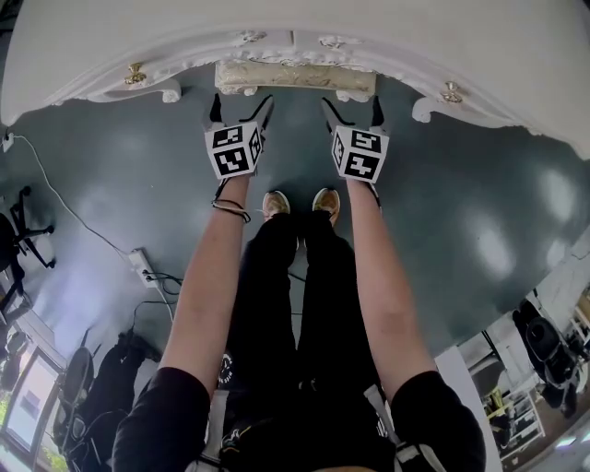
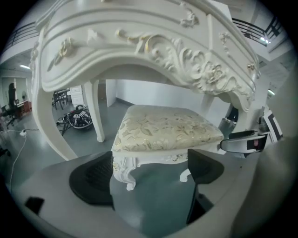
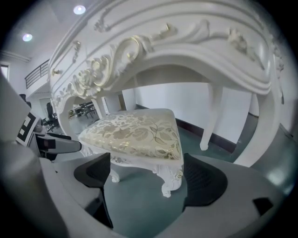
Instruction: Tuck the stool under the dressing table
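Note:
The white carved dressing table [image 1: 304, 28] spans the top of the head view. The stool [image 1: 295, 76], white with a gold-patterned cushion, stands under its middle arch with only the front edge showing. My left gripper [image 1: 241, 109] and right gripper [image 1: 353, 111] hover just in front of that edge, both open and holding nothing. In the left gripper view the stool [image 2: 165, 132] sits beyond my gripper [image 2: 149, 174], its near leg seen in the gap. The right gripper view shows the stool [image 3: 135, 132] just past my open gripper [image 3: 149, 179], under the table [image 3: 186, 42].
The person's shoes [image 1: 277, 203] stand on the dark green floor right behind the grippers. A power strip [image 1: 141, 265] with cables lies at the left. An office chair [image 1: 18, 240] and dark bags [image 1: 101, 387] are at the left edge. Table legs [image 2: 95, 111] flank the stool.

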A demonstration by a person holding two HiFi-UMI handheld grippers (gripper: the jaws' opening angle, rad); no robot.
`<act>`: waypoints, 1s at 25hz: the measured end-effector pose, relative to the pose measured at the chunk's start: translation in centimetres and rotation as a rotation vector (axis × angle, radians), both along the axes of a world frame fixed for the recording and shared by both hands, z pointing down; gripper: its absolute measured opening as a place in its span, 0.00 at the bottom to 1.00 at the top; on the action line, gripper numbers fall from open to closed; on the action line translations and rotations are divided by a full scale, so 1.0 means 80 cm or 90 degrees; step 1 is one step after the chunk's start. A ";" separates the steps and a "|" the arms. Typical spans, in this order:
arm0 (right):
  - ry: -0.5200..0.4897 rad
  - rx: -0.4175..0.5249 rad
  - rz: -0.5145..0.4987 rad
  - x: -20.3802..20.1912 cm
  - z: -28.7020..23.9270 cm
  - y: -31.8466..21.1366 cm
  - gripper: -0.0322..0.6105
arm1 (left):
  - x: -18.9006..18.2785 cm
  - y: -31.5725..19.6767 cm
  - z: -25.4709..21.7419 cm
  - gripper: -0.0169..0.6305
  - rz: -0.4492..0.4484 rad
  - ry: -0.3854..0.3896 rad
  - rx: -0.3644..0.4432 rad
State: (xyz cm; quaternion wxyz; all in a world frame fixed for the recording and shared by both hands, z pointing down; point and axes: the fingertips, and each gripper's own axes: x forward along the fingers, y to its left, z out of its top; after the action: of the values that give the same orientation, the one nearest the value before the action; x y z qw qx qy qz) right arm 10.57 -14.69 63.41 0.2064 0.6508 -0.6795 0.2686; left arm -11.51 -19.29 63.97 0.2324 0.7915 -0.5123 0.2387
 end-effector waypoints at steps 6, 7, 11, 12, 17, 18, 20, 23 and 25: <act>0.004 0.056 -0.042 -0.028 -0.142 0.065 0.84 | 0.004 0.083 -0.146 0.81 0.080 0.001 0.057; 0.002 0.066 -0.048 -0.035 -0.178 0.071 0.84 | 0.003 0.093 -0.184 0.81 0.095 0.001 0.070; 0.011 0.137 -0.099 -0.058 -0.336 0.075 0.83 | 0.010 0.111 -0.350 0.81 0.122 0.039 0.140; 0.014 0.158 -0.110 -0.063 -0.375 0.073 0.83 | 0.011 0.111 -0.391 0.81 0.126 0.049 0.161; 0.012 0.256 -0.128 -0.079 -0.562 0.070 0.82 | 0.008 0.112 -0.578 0.81 0.145 0.074 0.260; 0.015 0.276 -0.131 -0.080 -0.598 0.070 0.82 | 0.008 0.112 -0.612 0.81 0.153 0.077 0.280; 0.022 0.313 -0.140 -0.083 -0.670 0.071 0.81 | 0.007 0.113 -0.677 0.81 0.169 0.083 0.316; 0.034 0.361 -0.161 -0.089 -0.770 0.085 0.81 | 0.005 0.124 -0.774 0.81 0.189 0.103 0.363; 0.040 0.394 -0.181 -0.097 -0.828 0.099 0.80 | 0.003 0.133 -0.834 0.81 0.202 0.117 0.397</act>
State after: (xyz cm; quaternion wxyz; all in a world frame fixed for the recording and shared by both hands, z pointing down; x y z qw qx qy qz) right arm 2.80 -6.79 -2.82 0.0553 0.5895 -0.8059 -0.0017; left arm -11.24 -8.69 -2.76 -0.0149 0.9120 -0.4086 0.0322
